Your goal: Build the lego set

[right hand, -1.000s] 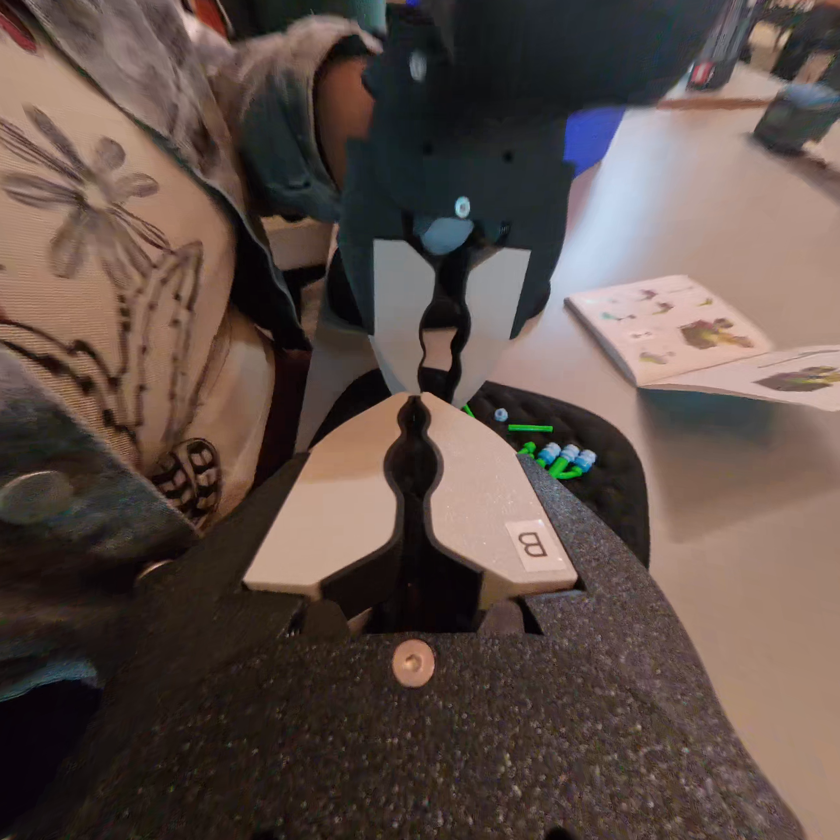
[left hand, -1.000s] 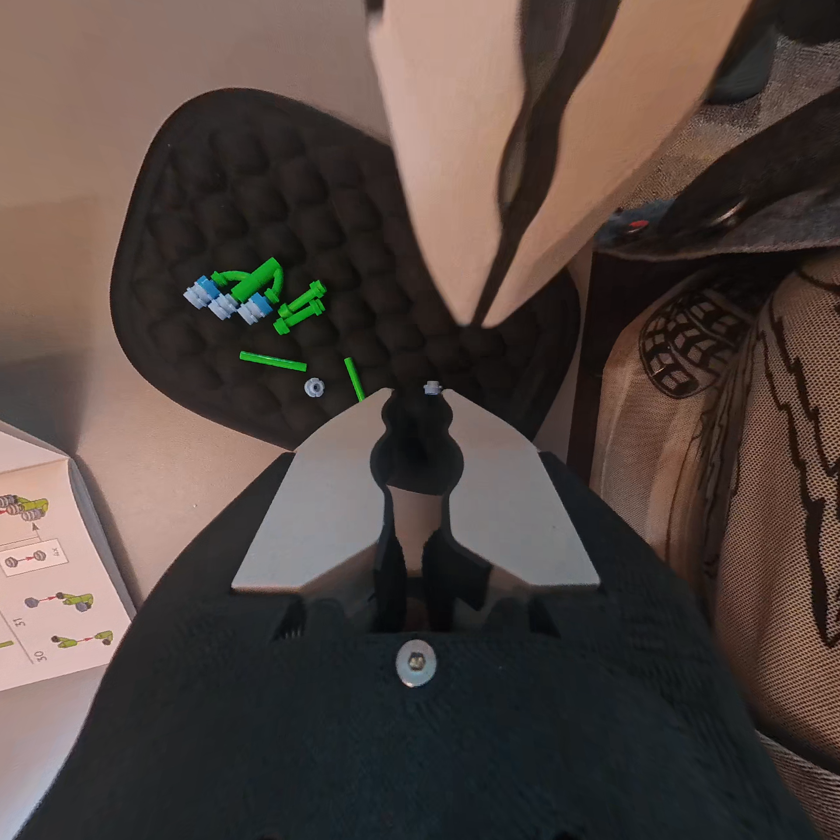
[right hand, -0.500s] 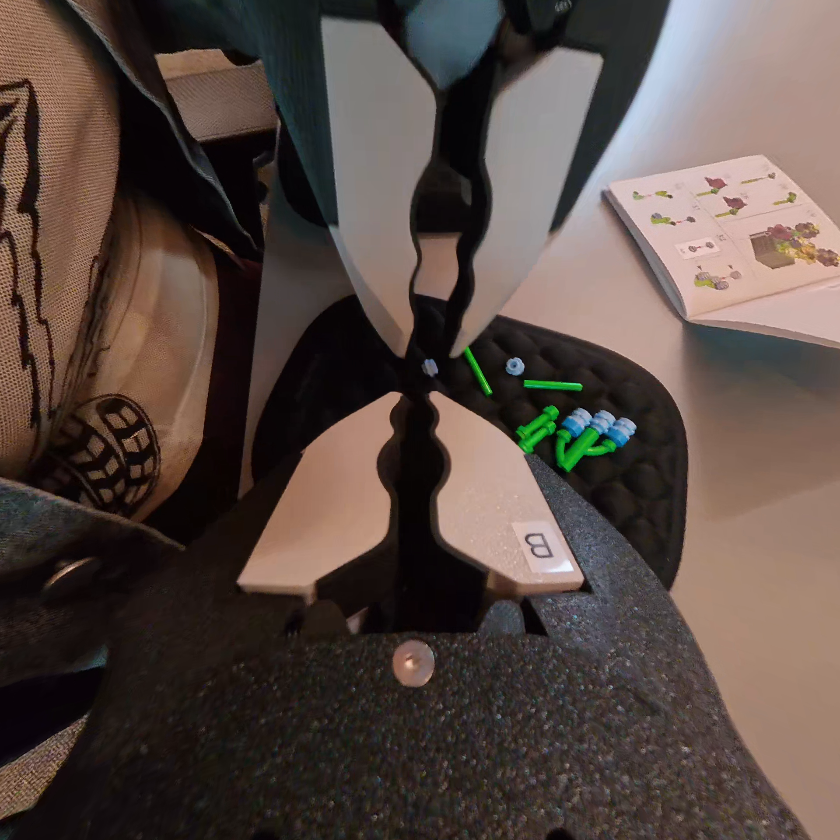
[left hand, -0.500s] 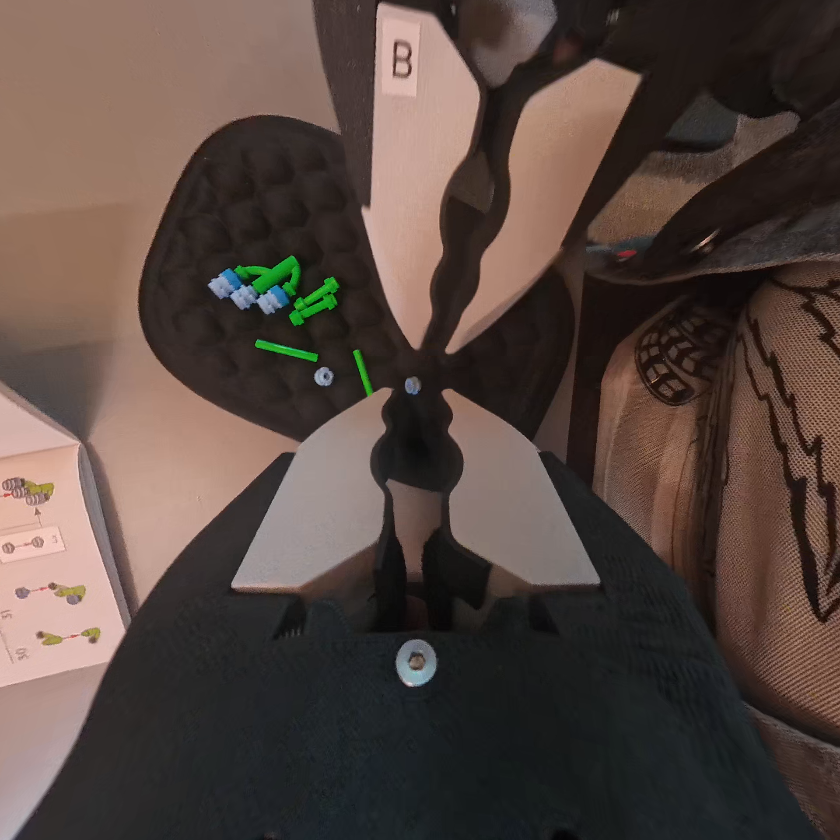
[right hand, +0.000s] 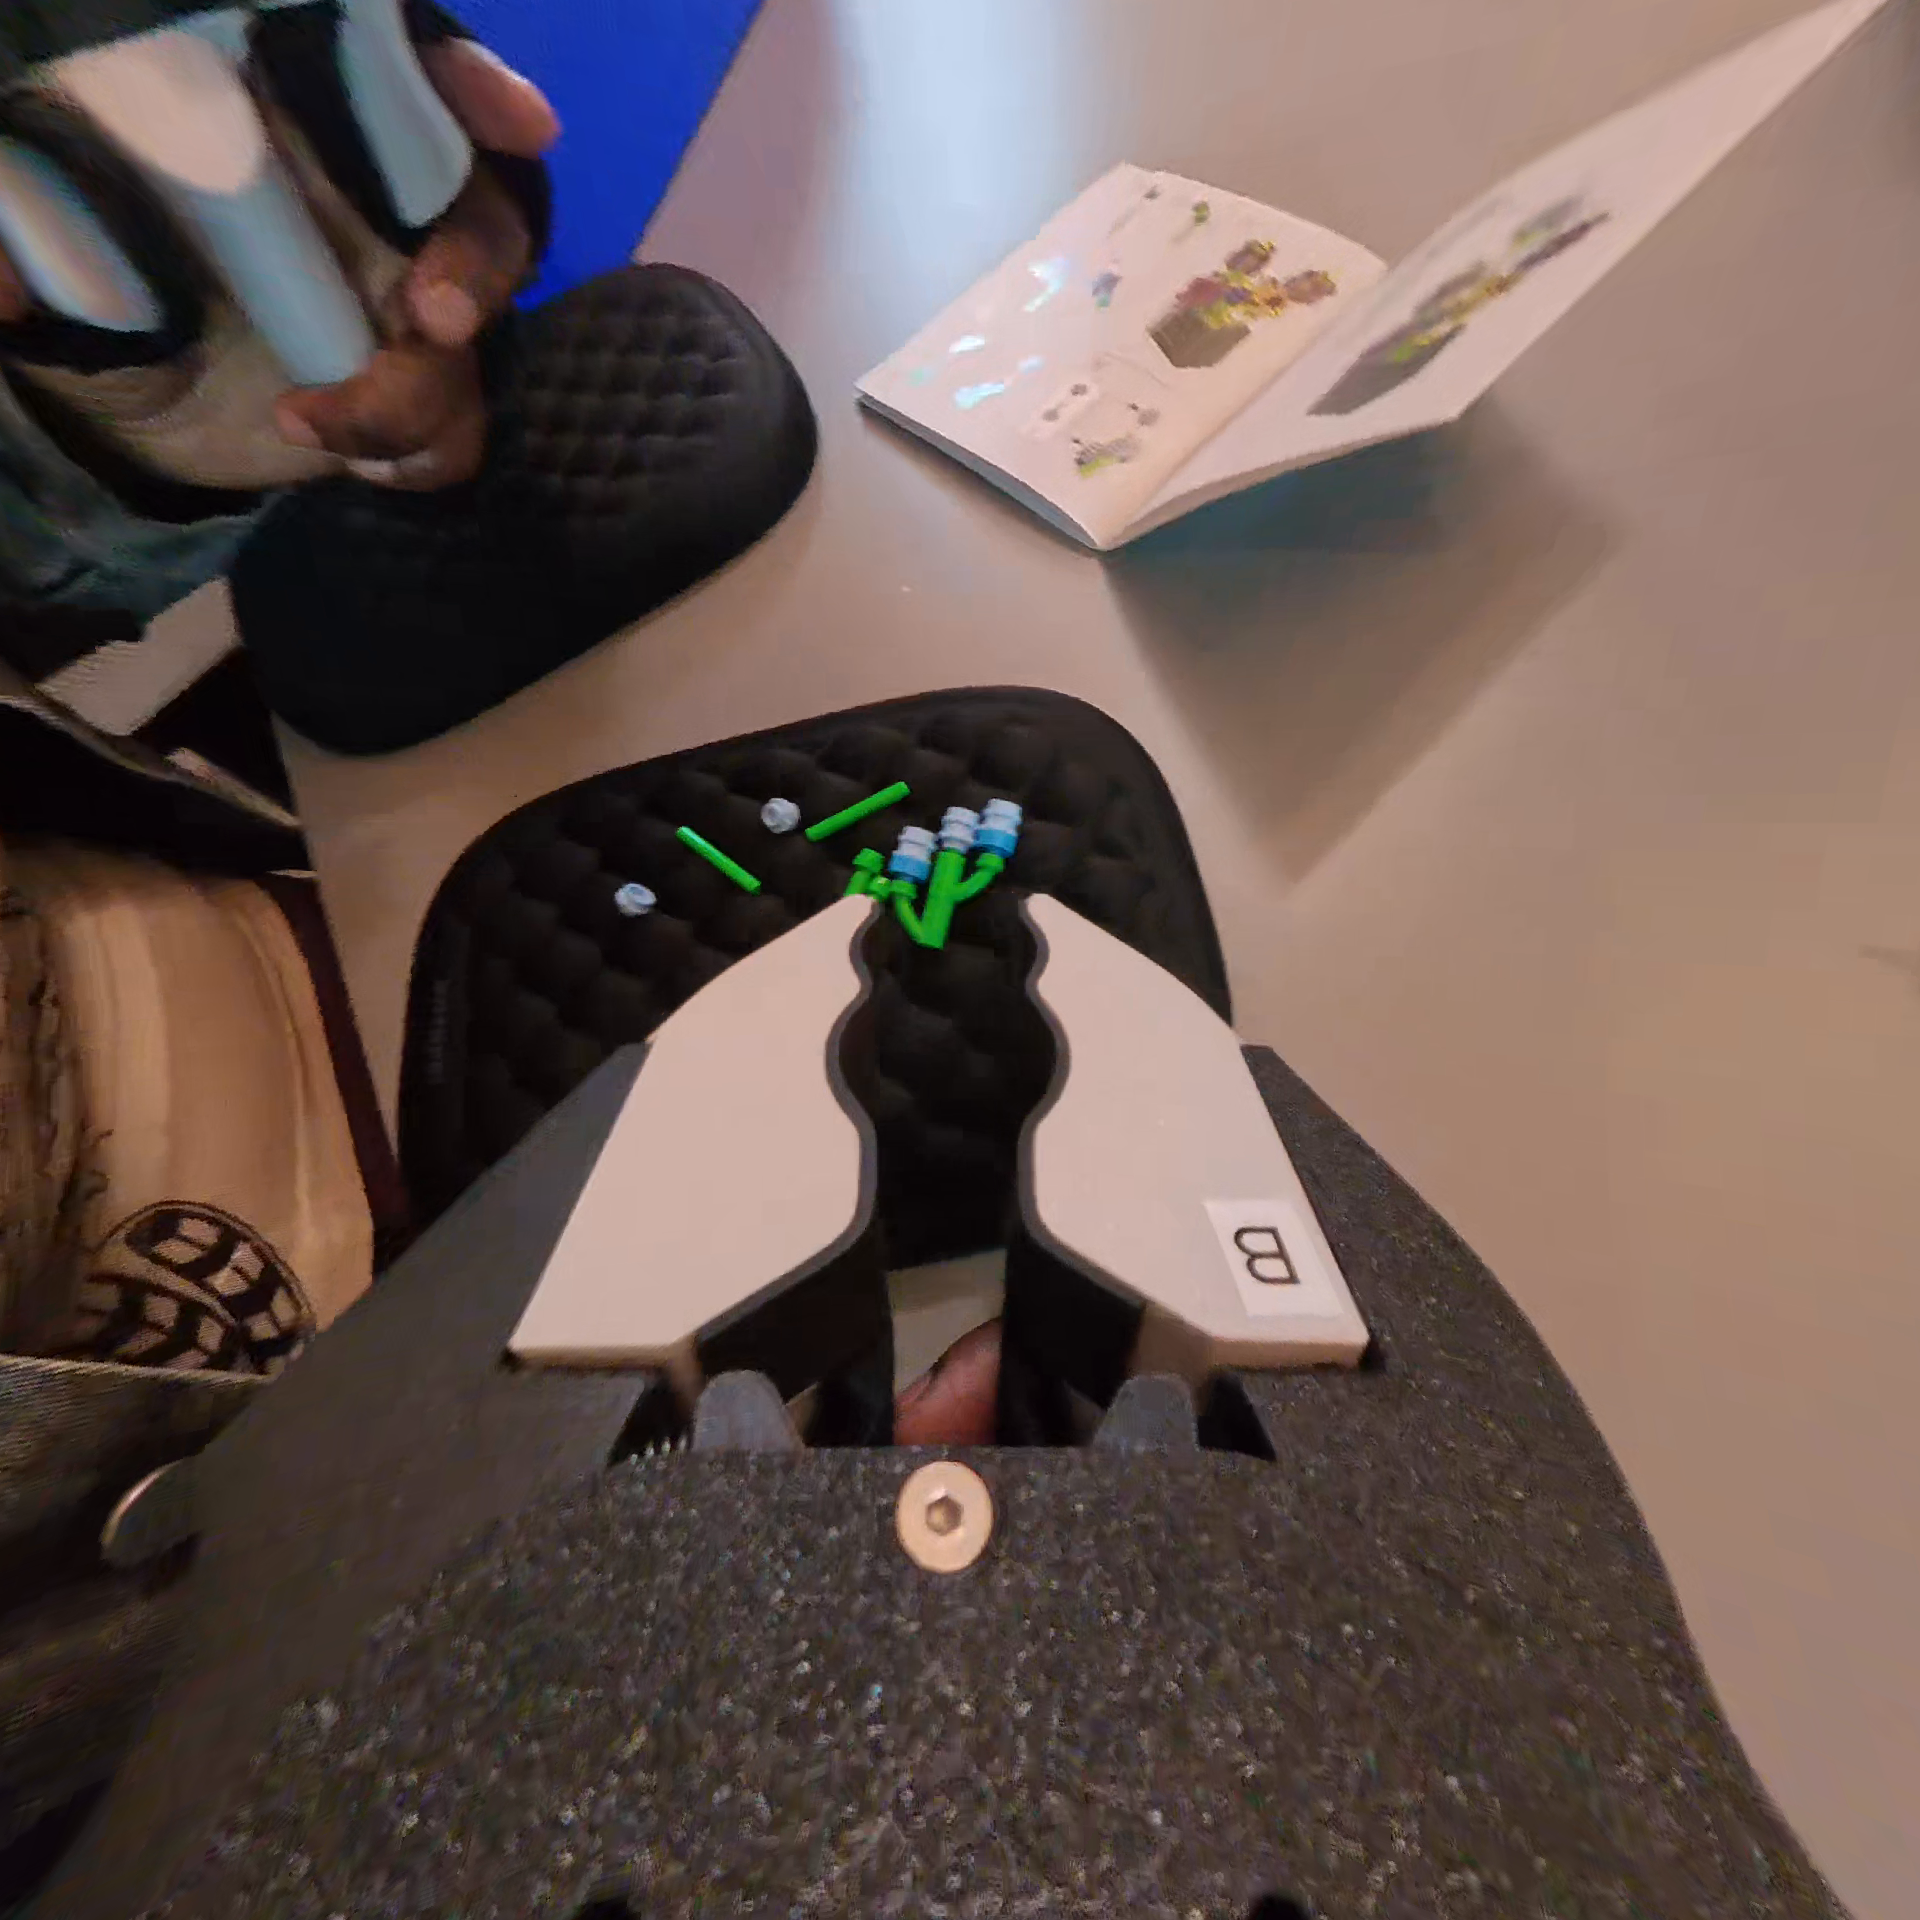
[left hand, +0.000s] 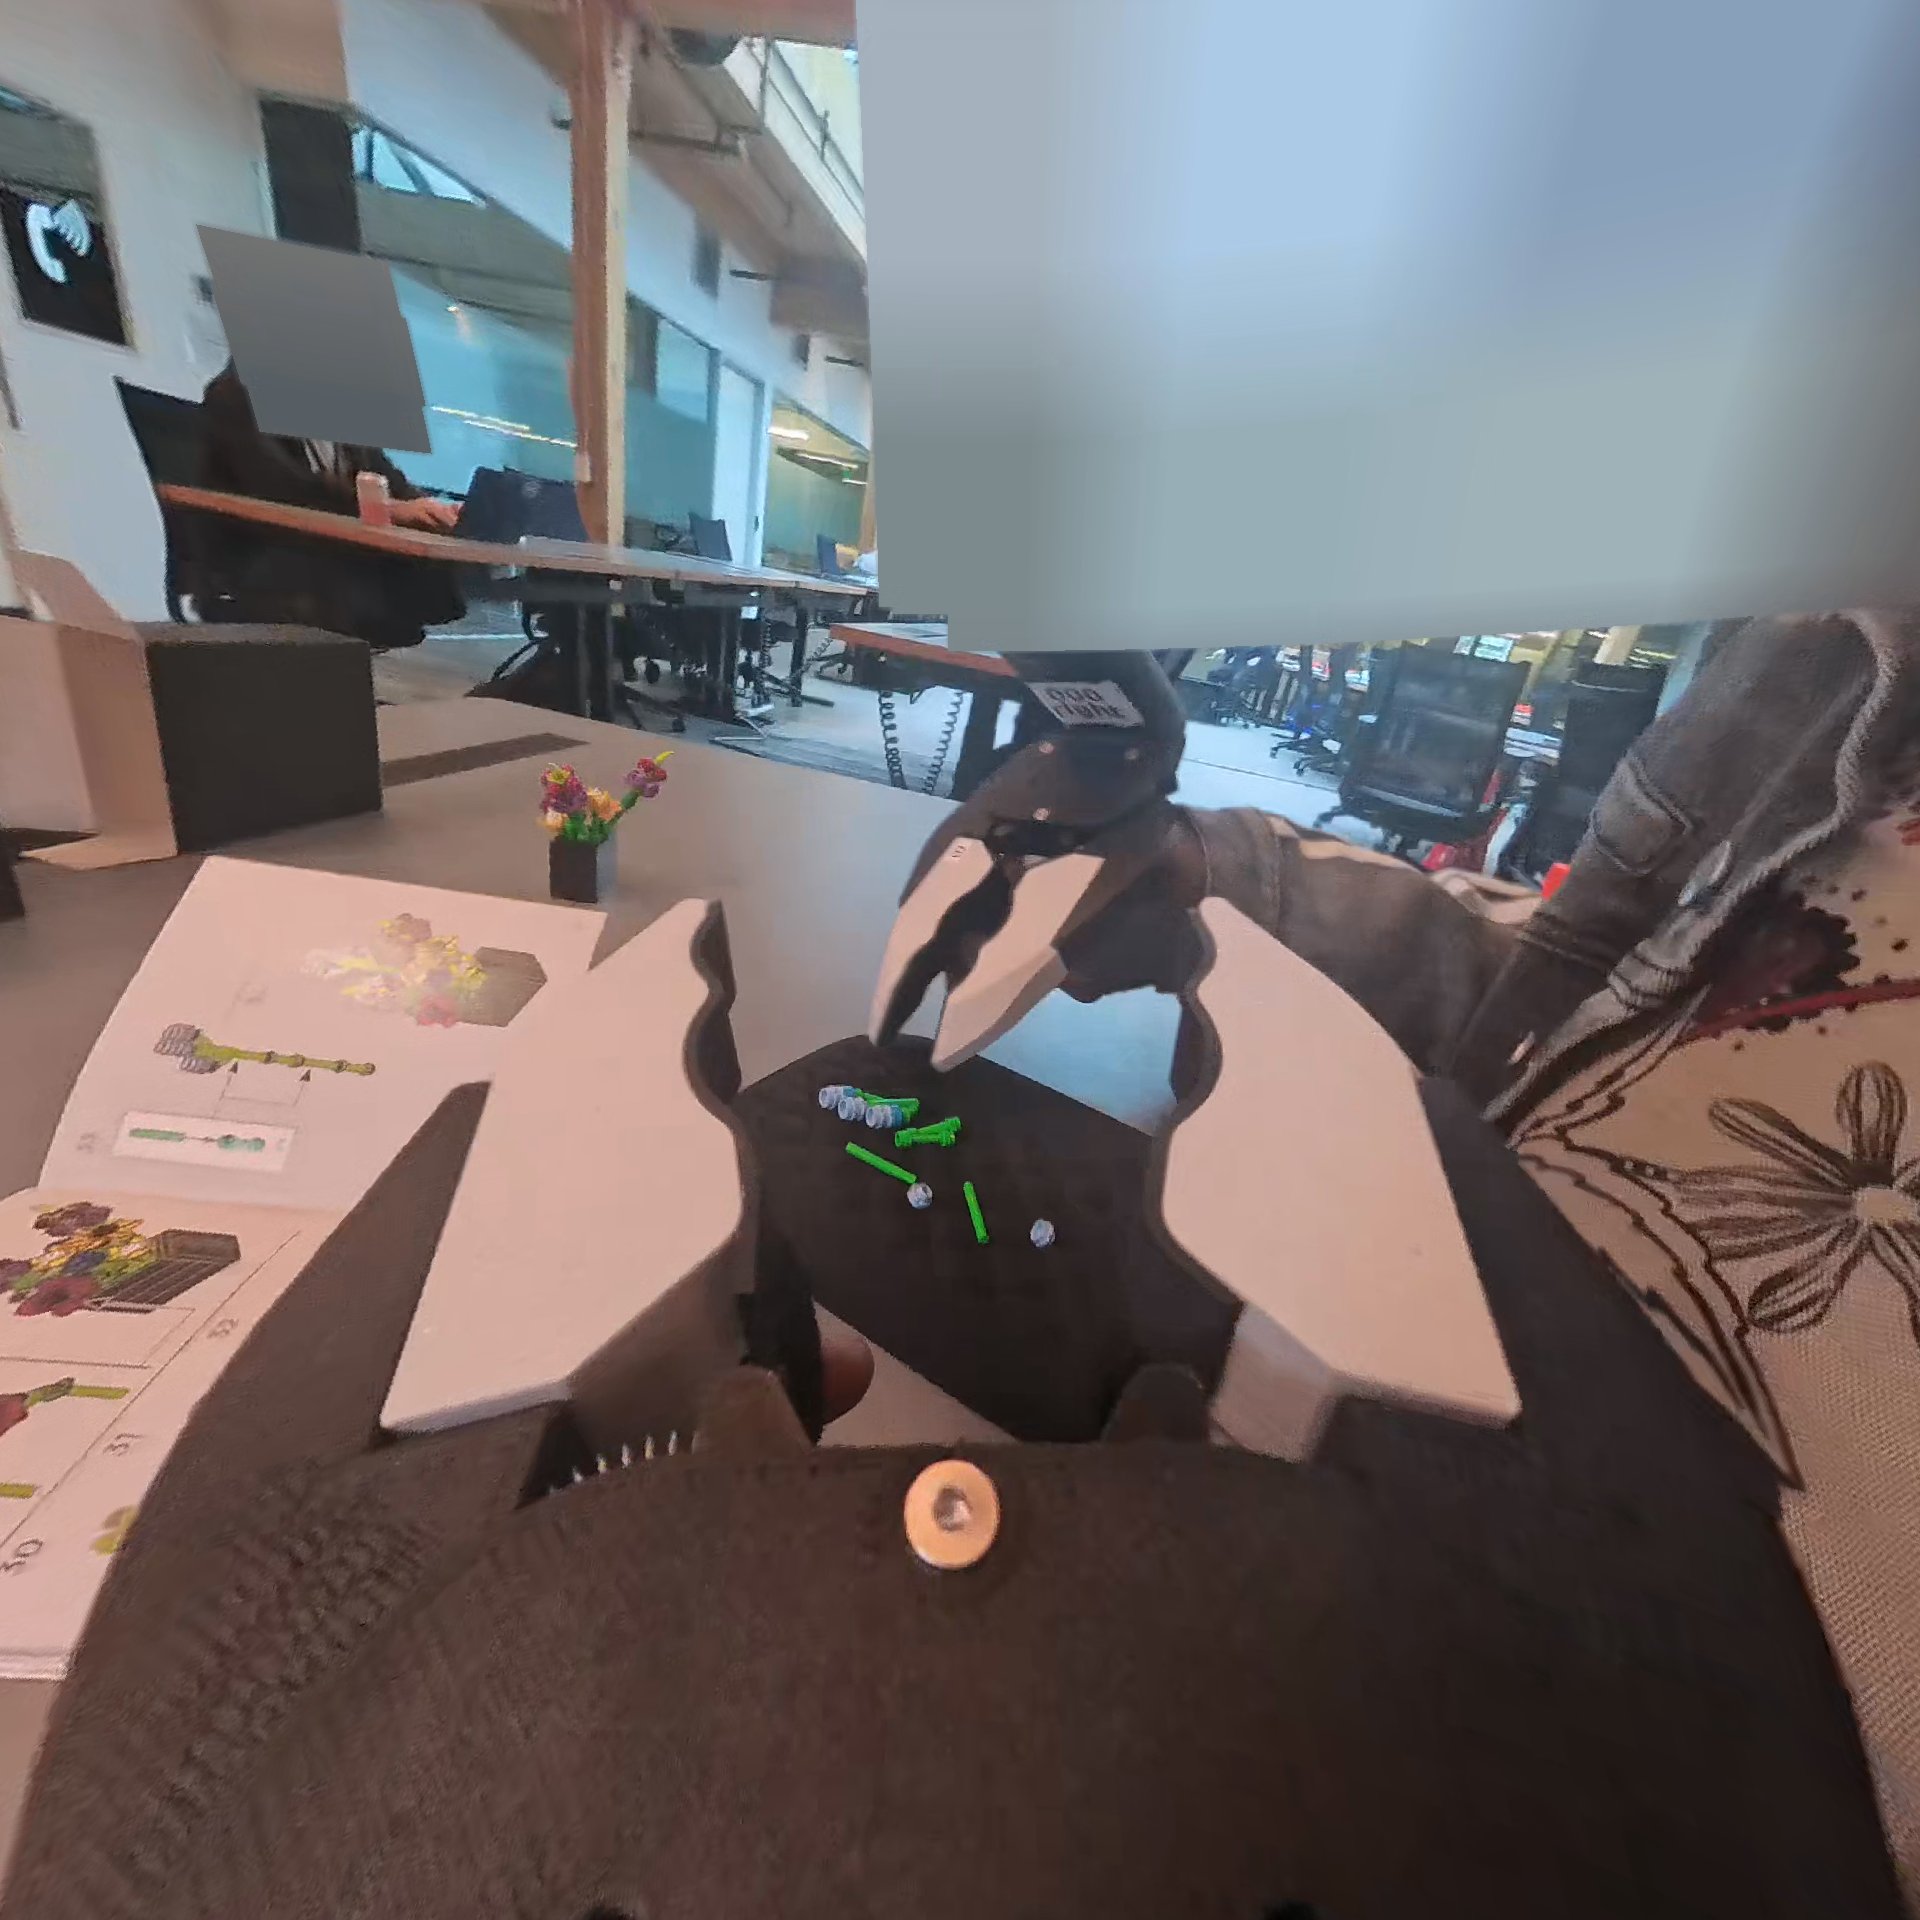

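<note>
Your left gripper [left hand: 951, 997] has its jaws spread wide and holds nothing; through the gap you look down on the black quilted pad [left hand: 1039, 1320] that carries the loose pieces. Your right gripper [right hand: 951, 909] has its jaws parted to a moderate gap, also empty, with the tips just above the near end of the green branched stem [right hand: 935, 899]. In the left wrist view that gripper [left hand: 914, 1049] hangs tilted over the far edge of the pad.

The stem lies flat on the pad, its base toward your right jaws and its three arms fanning away from you, each capped with a pale blue stacked bud [right hand: 956, 836]. A short green connector [right hand: 868, 883] lies against its left side. Two thin green rods rest apart from it: one [right hand: 857, 810] runs up to the right beyond the buds, the other [right hand: 717, 859] slants down to the right, left of the stem. Two small pale blue round studs lie loose, one [right hand: 779, 815] between the rods, one [right hand: 634, 900] farther left, near the pad's edge.

A second black pad [right hand: 623, 447] sits beyond, under your left hand [right hand: 416, 343]. On the grey table [right hand: 1455, 779] an instruction booklet [right hand: 1195, 343] lies open. Farther off stand a small flower model in a dark pot [left hand: 587, 826] and a dark box [left hand: 260, 727].
</note>
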Tool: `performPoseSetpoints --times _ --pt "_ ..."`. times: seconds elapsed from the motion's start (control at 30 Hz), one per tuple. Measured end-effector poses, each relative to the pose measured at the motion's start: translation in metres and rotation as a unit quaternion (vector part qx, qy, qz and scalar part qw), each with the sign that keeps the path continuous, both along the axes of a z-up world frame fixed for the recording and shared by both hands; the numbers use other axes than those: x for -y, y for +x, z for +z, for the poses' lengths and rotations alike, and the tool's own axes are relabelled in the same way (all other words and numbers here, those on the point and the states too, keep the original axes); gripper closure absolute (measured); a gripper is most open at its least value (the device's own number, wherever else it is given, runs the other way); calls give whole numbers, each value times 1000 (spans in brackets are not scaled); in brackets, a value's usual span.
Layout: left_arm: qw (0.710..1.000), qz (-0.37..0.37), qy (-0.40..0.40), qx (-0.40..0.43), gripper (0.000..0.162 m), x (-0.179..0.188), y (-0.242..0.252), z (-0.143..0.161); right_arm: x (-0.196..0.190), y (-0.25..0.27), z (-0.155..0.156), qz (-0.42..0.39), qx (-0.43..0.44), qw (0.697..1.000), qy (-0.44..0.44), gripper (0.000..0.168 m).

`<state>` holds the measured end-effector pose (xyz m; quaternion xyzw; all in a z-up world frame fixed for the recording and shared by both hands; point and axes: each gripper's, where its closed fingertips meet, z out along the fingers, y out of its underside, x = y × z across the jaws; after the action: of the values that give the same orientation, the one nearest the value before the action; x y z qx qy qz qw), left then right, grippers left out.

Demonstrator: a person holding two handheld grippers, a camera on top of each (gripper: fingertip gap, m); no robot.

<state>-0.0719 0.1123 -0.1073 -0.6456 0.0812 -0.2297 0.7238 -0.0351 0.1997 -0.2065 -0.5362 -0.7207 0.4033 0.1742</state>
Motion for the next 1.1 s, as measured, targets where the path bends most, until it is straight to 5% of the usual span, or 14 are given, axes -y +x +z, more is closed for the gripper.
performPoseSetpoints --times 0.47,0.97,1.1 --pt "999 -44 28 6 88 9 7 1 12 -10 -12 118 104 985 -75 146" --pt "999 -27 22 6 95 7 4 -1 11 -22 -1 11 25 989 -146 163" --pt "1000 -4 -4 19 102 1 -2 -4 16 -30 28 -3 -50 979 -196 164"
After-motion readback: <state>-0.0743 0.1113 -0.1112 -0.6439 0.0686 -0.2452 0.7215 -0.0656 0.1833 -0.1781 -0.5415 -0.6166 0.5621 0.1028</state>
